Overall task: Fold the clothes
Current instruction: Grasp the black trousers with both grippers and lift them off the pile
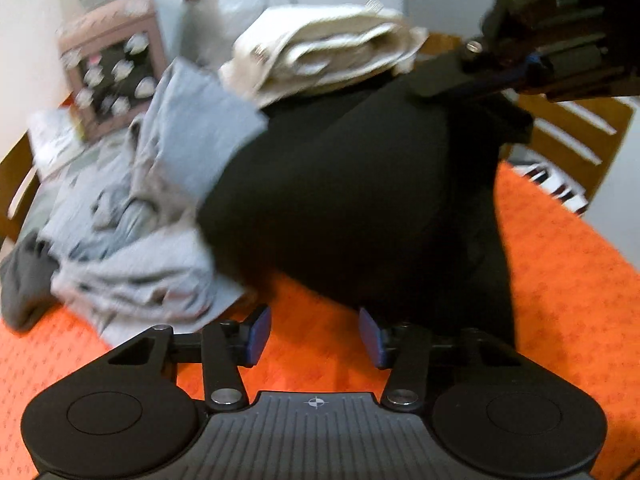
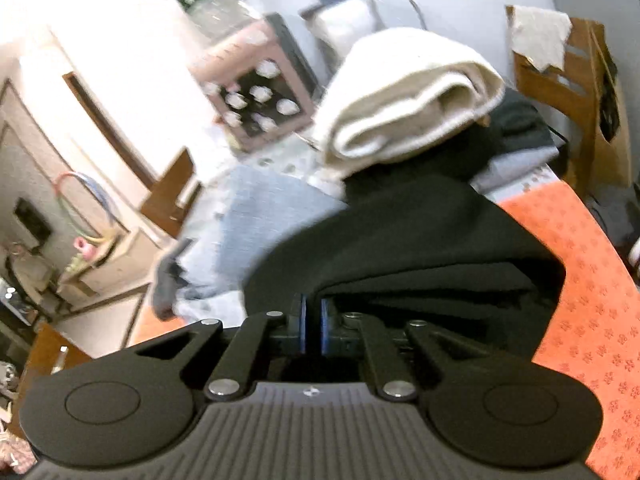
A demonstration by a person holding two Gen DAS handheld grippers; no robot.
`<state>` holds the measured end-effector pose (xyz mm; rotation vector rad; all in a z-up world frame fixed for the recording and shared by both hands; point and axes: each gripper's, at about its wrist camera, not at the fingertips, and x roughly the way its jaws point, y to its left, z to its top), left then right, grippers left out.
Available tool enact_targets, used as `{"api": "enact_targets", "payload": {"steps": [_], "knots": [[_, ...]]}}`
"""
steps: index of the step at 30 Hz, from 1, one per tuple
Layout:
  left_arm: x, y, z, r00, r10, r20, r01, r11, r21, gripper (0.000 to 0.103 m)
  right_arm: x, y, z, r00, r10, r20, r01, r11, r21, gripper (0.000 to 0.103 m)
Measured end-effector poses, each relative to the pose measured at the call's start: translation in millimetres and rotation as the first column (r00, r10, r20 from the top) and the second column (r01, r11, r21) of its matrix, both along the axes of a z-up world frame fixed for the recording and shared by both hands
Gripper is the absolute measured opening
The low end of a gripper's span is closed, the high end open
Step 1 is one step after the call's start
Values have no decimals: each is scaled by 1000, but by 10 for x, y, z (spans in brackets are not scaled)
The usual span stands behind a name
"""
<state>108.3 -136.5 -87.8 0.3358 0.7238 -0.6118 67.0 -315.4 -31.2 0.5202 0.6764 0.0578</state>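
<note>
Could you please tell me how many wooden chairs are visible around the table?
2, possibly more hidden. One brown wooden slatted chair stands at the far right edge of the orange patterned tablecloth; another brown wooden chair stands at the left edge, behind the laundry.

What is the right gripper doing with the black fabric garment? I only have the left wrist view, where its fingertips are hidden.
Observer: The right gripper is closed on a raised fold of the black fabric garment.
Operator: What's beyond the cream folded towel?
Observer: A white cloth hangs over the top of a wooden chair back.
</note>
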Motion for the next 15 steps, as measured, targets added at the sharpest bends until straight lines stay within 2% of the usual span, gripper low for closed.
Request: {"api": "enact_targets", "payload": {"steps": [2,3,4,5,11,15], "knots": [[-88,9,59,1000,-21,21,21,999,-27,38,-108,63,120,999,20,25,-20,1000,4,8],[-136,31,88,999,-27,27,28,999,-42,28,-163,94,180,999,29,37,-30,1000,5,8],[-185,53,118,999,-32,33,34,998,-56,11,-217,125,240,998,39,50,-39,999,7,8],[-234,75,147,999,-38,40,41,997,-71,5,-271,157,300,997,49,62,-49,999,8,8],[-546,432,377,999,35,41,-30,994,-104,2,-582,349,635,983,125,135,-126,992,1,8],[-804,734,515,994,106,37,-102,990,-100,6,-716,515,868,958,215,191,-218,976,-5,8]]}}
